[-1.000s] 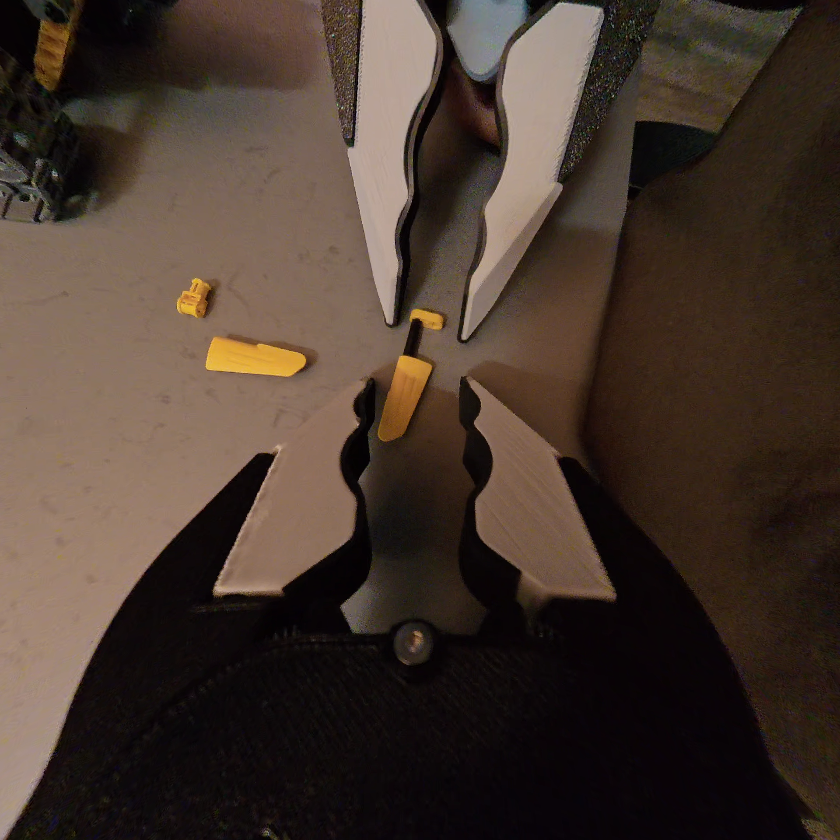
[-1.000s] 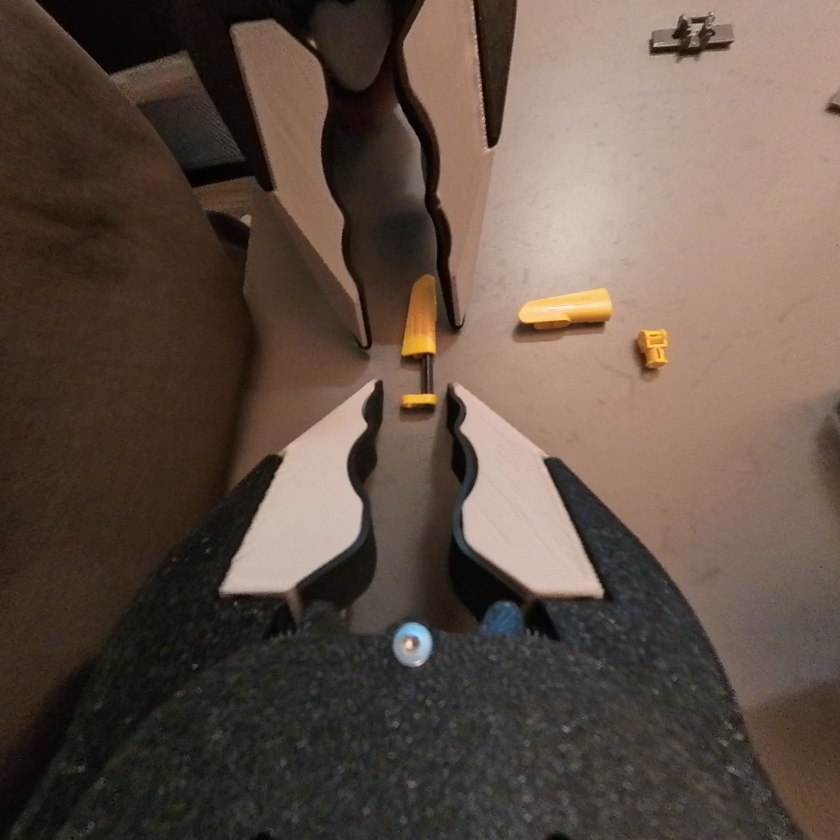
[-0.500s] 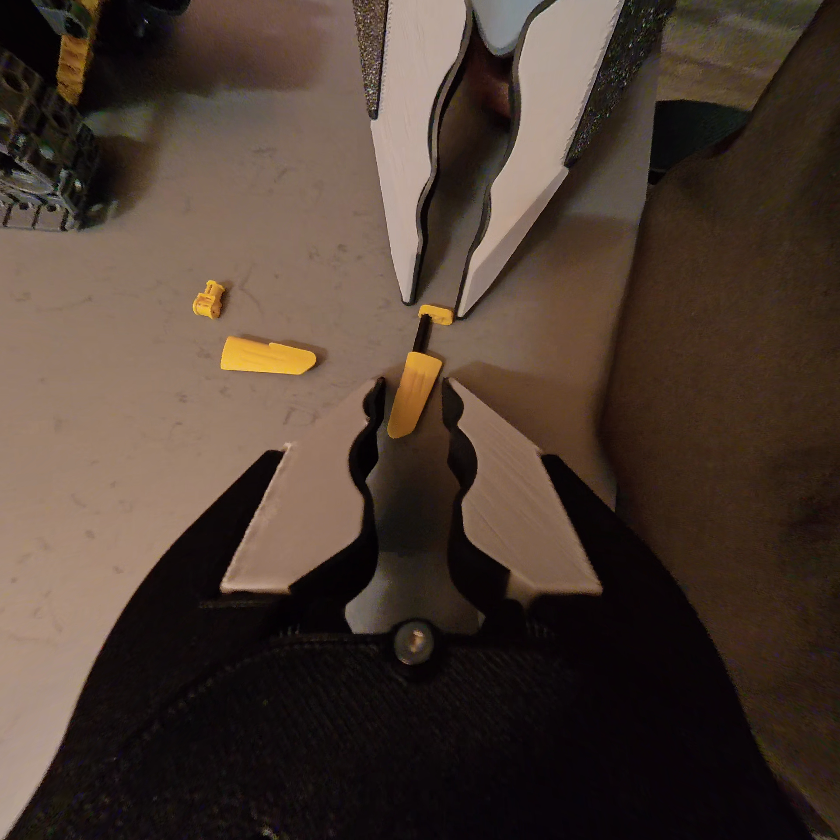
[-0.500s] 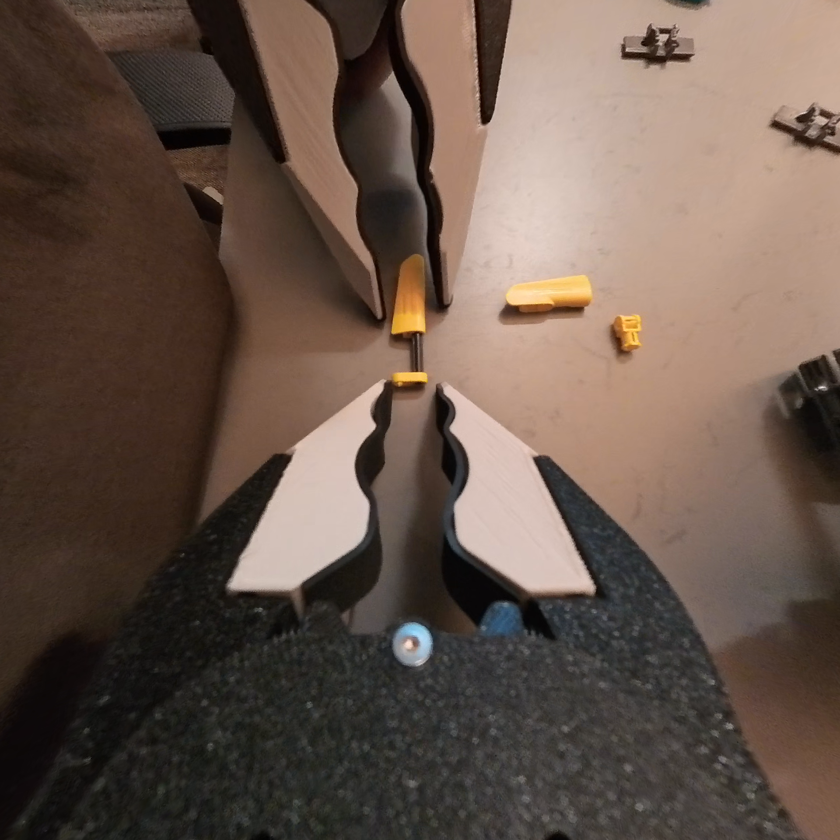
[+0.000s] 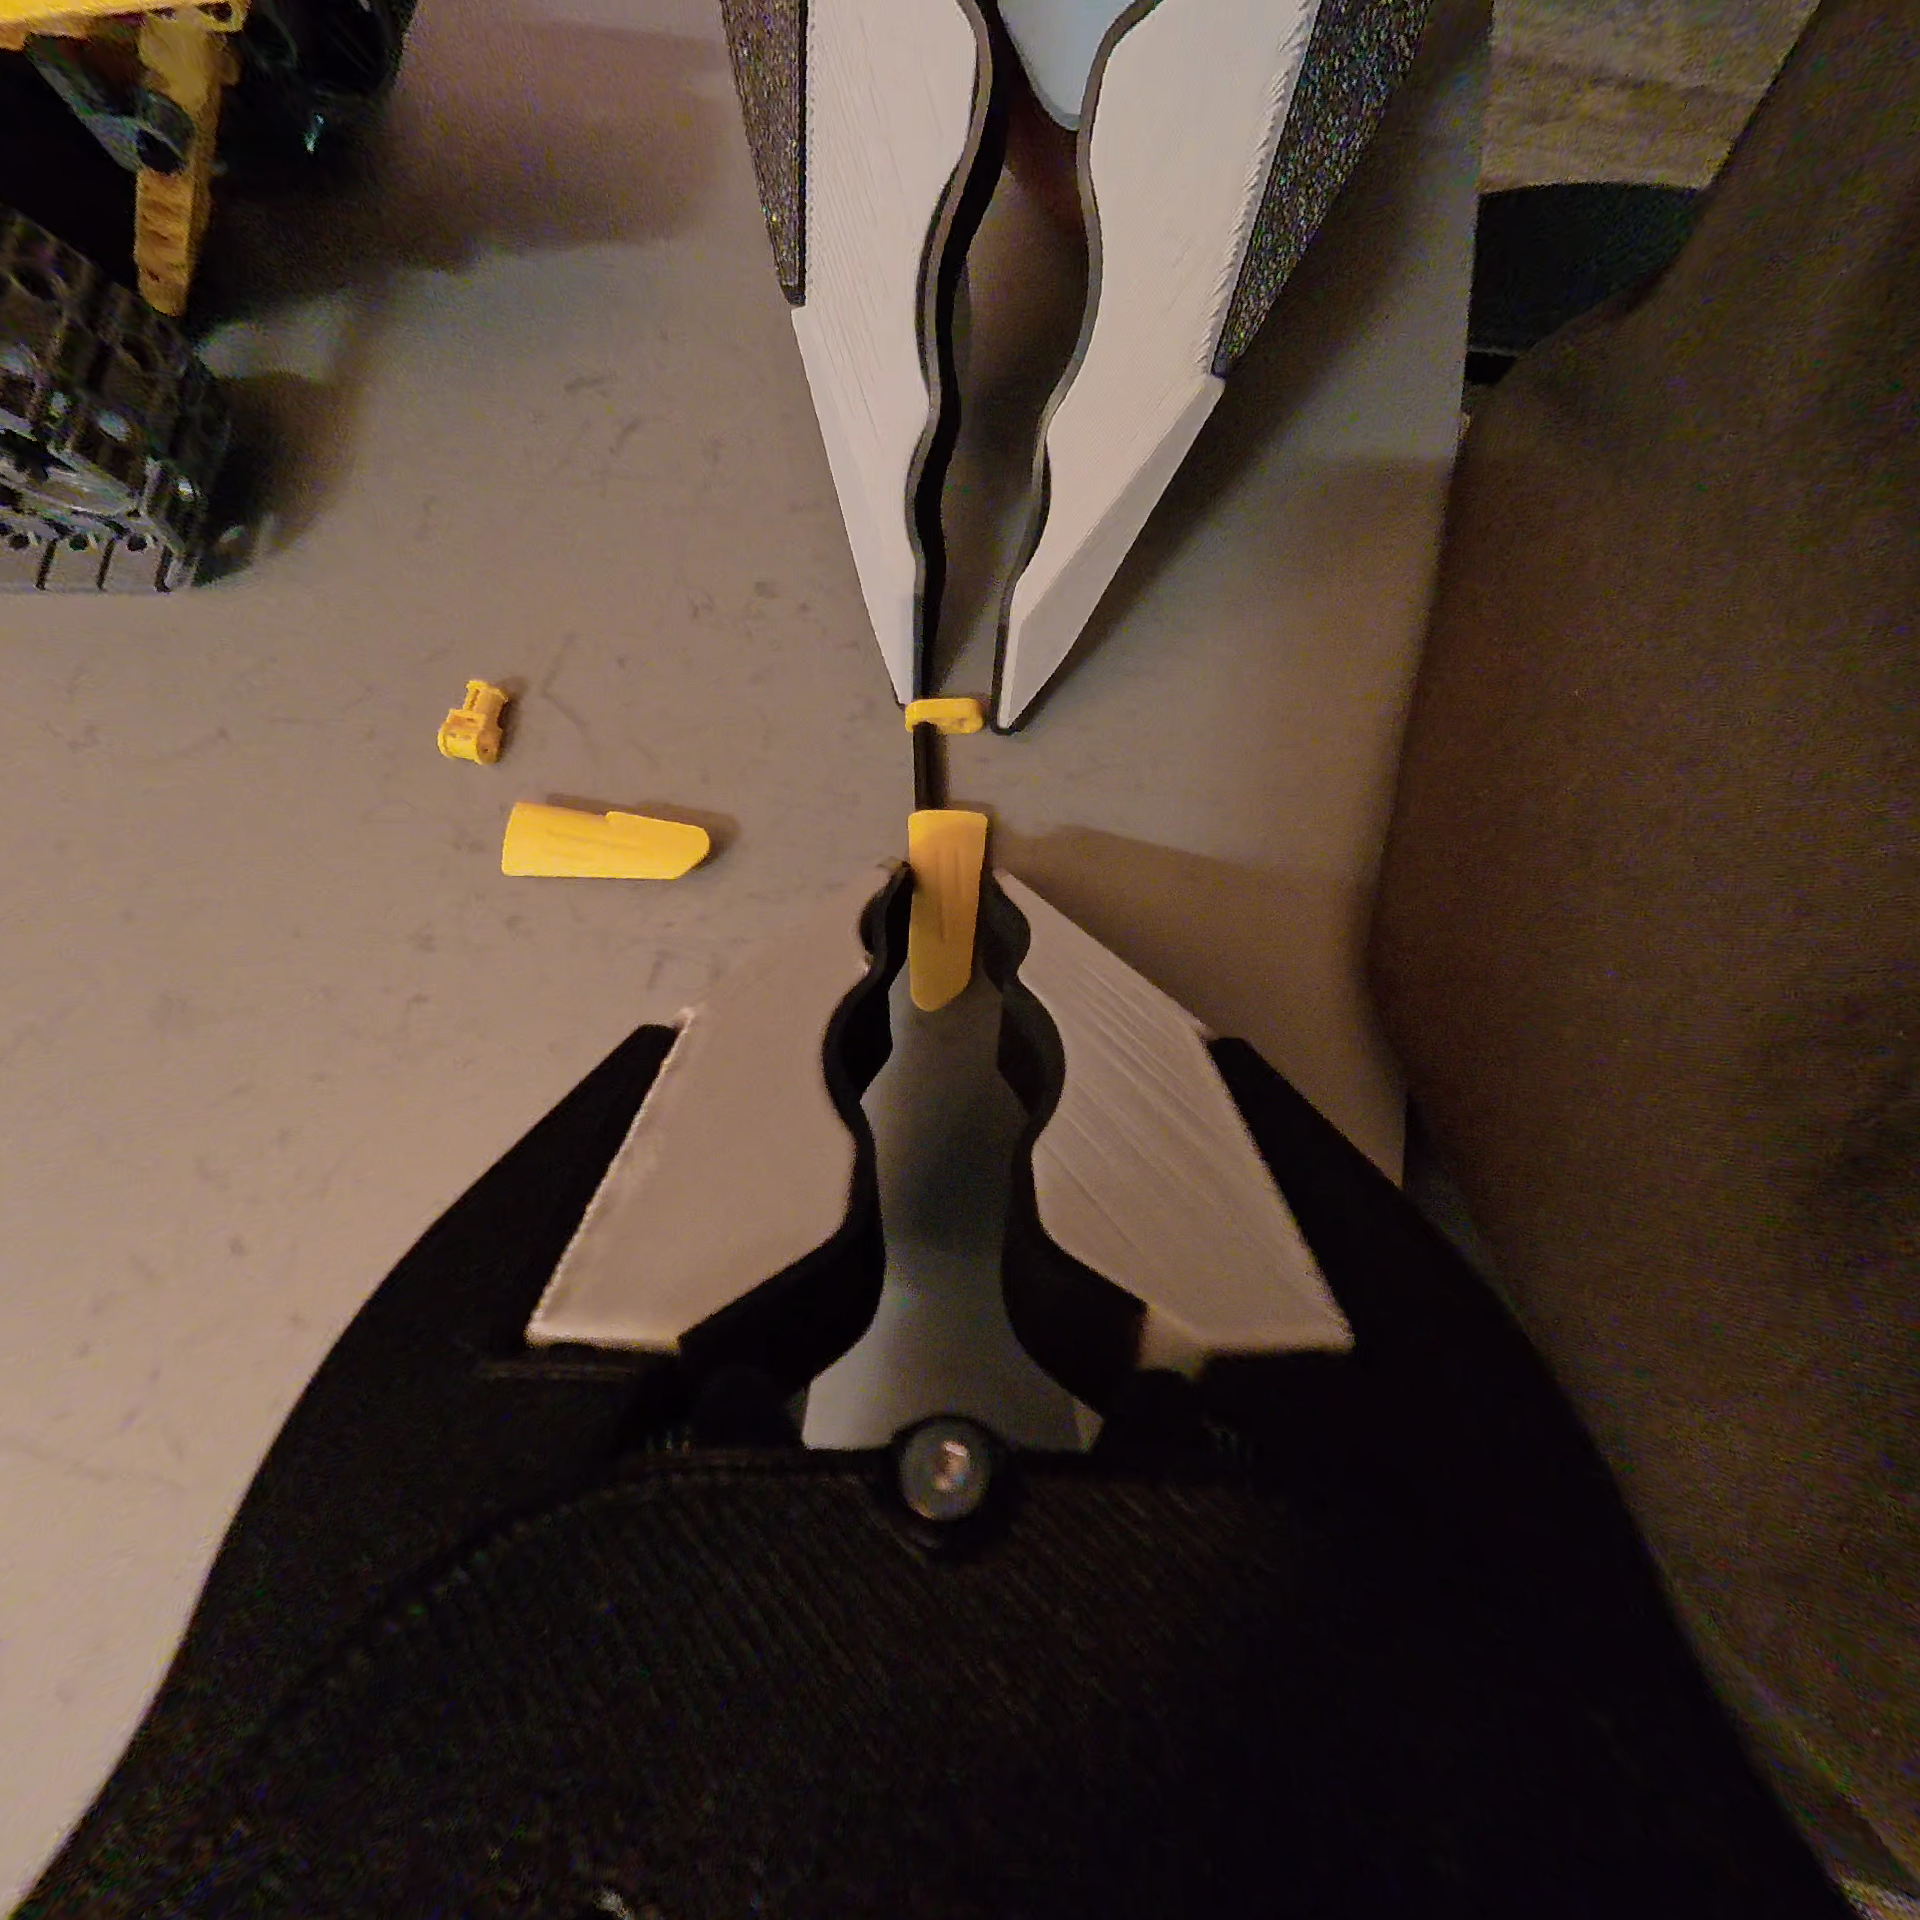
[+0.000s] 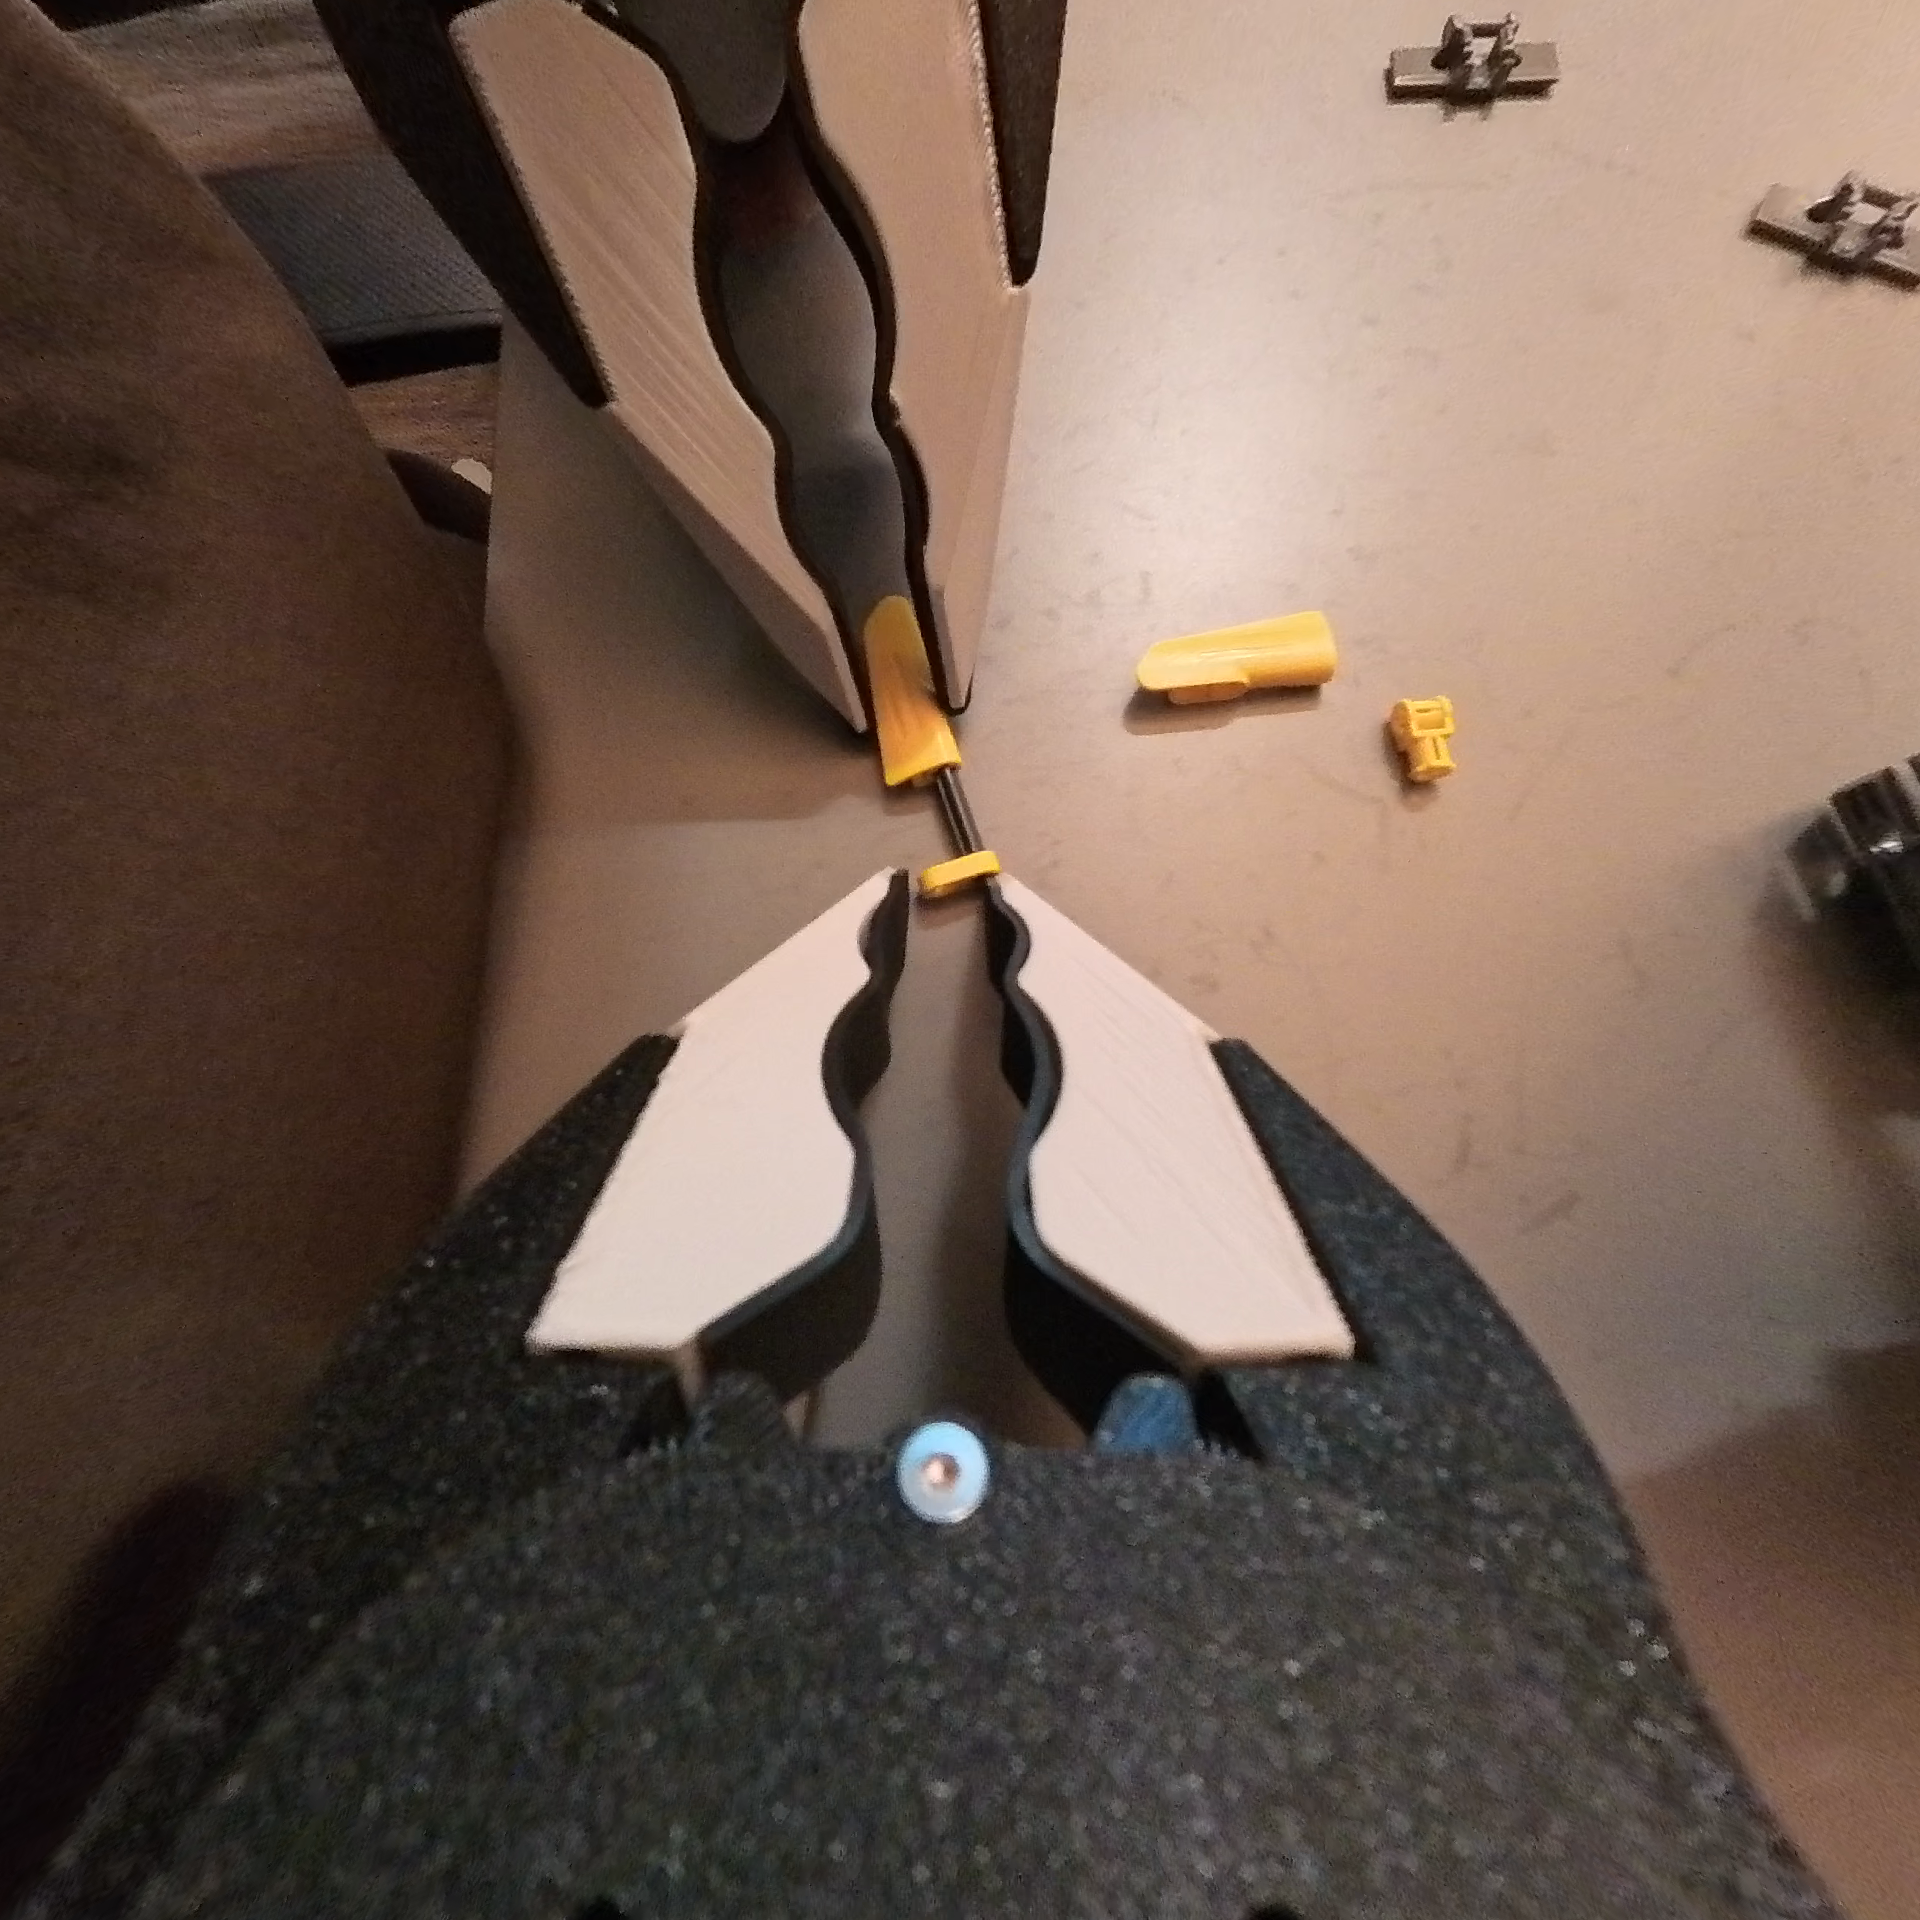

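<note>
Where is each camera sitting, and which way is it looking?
Left wrist view: sits on the left gripper, looking forward along its fingers at the yellow wedge piece between its tips; the right gripper faces it.
Right wrist view: sits on the right gripper, looking the opposite way at the small yellow cap; the left gripper faces it.
Both share the wedge, black pin, cap, a loose yellow wedge and grey table.

Smooth yellow plastic wedge [image 5: 943,914], matt scuffed tabletop [image 5: 312,1039], and what looks like brown napped cloth [image 5: 1683,935] beside it.
</note>
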